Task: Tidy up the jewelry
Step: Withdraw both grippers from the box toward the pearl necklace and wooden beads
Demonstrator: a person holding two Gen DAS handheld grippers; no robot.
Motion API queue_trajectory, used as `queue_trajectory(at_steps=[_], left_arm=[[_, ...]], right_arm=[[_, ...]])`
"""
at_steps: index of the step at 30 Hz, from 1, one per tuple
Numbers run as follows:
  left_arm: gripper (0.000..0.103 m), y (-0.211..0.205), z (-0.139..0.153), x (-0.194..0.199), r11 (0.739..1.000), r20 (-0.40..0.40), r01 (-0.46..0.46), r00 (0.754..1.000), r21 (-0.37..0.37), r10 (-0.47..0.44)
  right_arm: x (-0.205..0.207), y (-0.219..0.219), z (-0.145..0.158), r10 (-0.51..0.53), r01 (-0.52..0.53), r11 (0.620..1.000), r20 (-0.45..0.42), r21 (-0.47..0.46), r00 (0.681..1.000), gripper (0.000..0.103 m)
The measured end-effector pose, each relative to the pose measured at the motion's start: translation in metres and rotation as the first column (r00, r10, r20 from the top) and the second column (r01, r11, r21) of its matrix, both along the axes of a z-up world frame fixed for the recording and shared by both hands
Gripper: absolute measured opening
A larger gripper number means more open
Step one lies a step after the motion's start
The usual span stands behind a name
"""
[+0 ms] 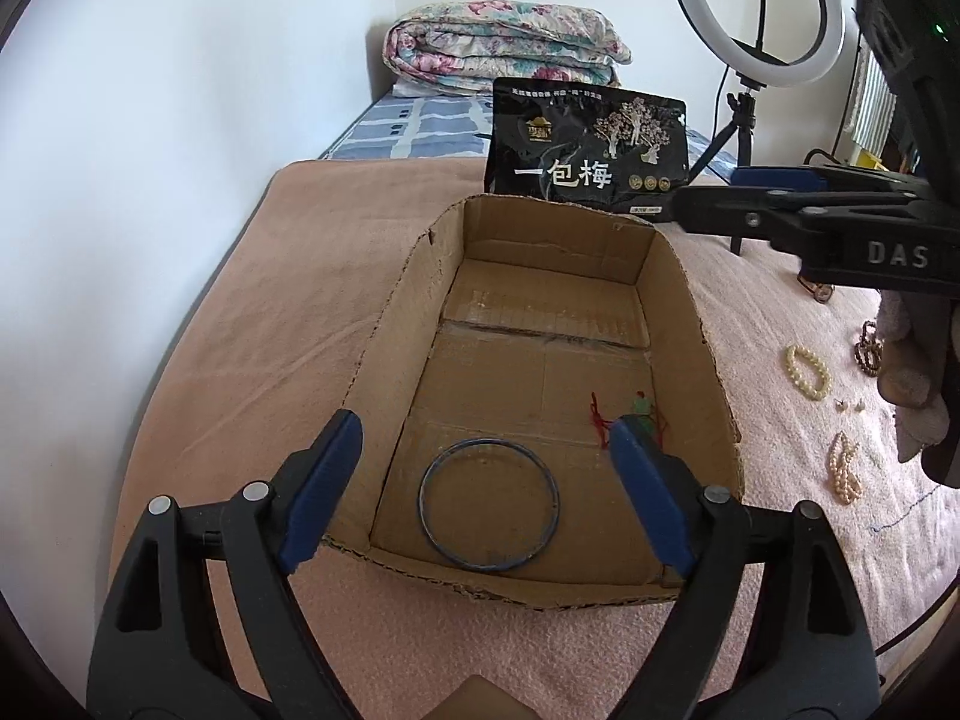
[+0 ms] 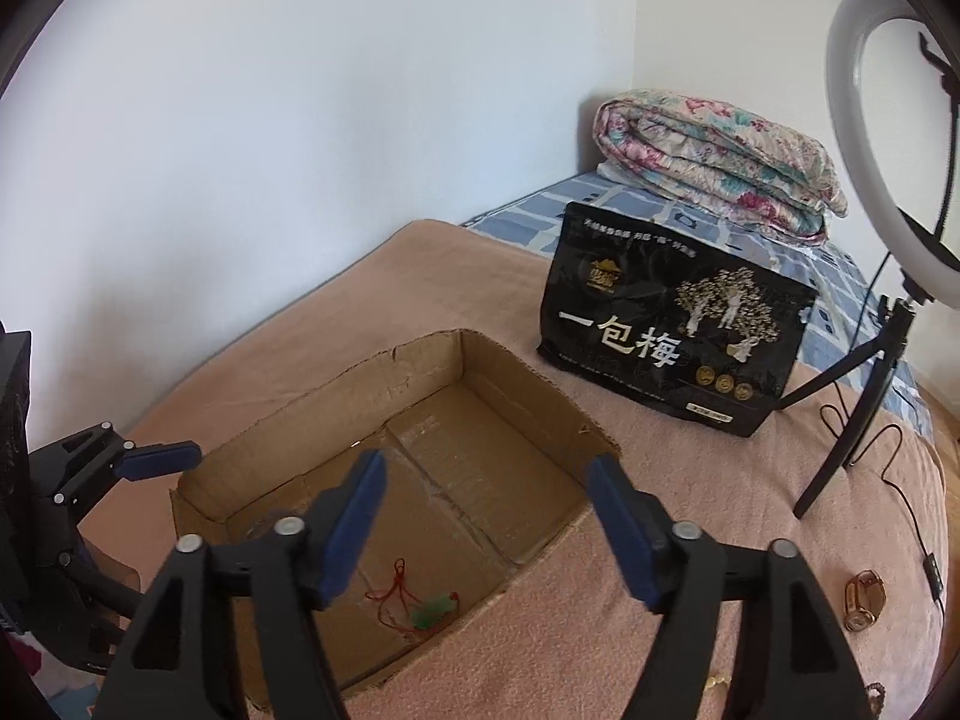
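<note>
The cardboard box (image 1: 690, 312) lies on the pink blanket (image 1: 240, 330), long axis running toward the black pouch (image 1: 585, 150). On its floor lie a blue bangle (image 1: 488, 504), flat, and a red-corded green pendant (image 2: 429, 606). Left gripper (image 1: 480, 480) and right gripper (image 2: 486, 522) hover wide apart, empty.

Bangle (image 1: 489, 504) and pendant (image 1: 642, 408) in box (image 1: 390, 324) (bracelets outside, right).

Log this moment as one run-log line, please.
left gripper: open, empty | right gripper: open, empty | box: bangle, red-cord pendant | bed: pearl bracelet
</note>
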State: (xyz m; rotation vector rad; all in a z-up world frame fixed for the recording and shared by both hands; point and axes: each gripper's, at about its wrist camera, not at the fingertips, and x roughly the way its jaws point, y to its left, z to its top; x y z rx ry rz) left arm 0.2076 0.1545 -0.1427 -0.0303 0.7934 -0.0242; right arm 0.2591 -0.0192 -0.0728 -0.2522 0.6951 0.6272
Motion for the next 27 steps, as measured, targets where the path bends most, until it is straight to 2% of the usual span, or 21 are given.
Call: queue_trajectory(at_steps=[2,8,13,15,16,21,27], left_arm=[[0.087,0.001,0.001,-0.002,1.000,0.000,-0.004,1.000,-0.004,0.004],[0.087,0.001,0.011,-0.011,1.000,0.016,-0.021,1.000,-0.006,0.021],[0.087,-0.011,0.021,-0.021,1.000,0.034,-0.001,0.999,0.011,0.001],[0.087,-0.020,0.025,-0.026,1.000,0.042,0.017,0.999,0.015,-0.018],[0.087,-0.024,0.028,-0.028,1.000,0.048,0.026,0.999,0.016,-0.026],[0.087,-0.050,0.037,-0.034,0.998,0.069,0.068,0.995,0.017,-0.069],[0.087,-0.087,0.043,-0.040,0.989,0.085,0.145,0.986,0.028,-0.147]], right_arm=[[-0.002,-0.007,0.004,-0.015,0.015,1.000,0.001,0.016,1.000,0.088],[-0.006,-0.029,0.012,-0.056,0.056,0.998,0.001,0.040,0.998,0.090],[-0.015,-0.054,0.019,-0.102,0.102,0.993,0.009,0.056,0.995,0.092],[-0.019,-0.064,0.022,-0.128,0.127,0.991,0.024,0.050,0.992,0.096],[-0.022,-0.071,0.024,-0.143,0.141,0.989,0.035,0.049,0.989,0.103],[-0.036,-0.103,0.033,-0.192,0.188,0.980,0.071,0.057,0.979,0.103],[-0.045,-0.158,0.039,-0.263,0.258,0.961,0.037,0.103,0.964,0.103]])
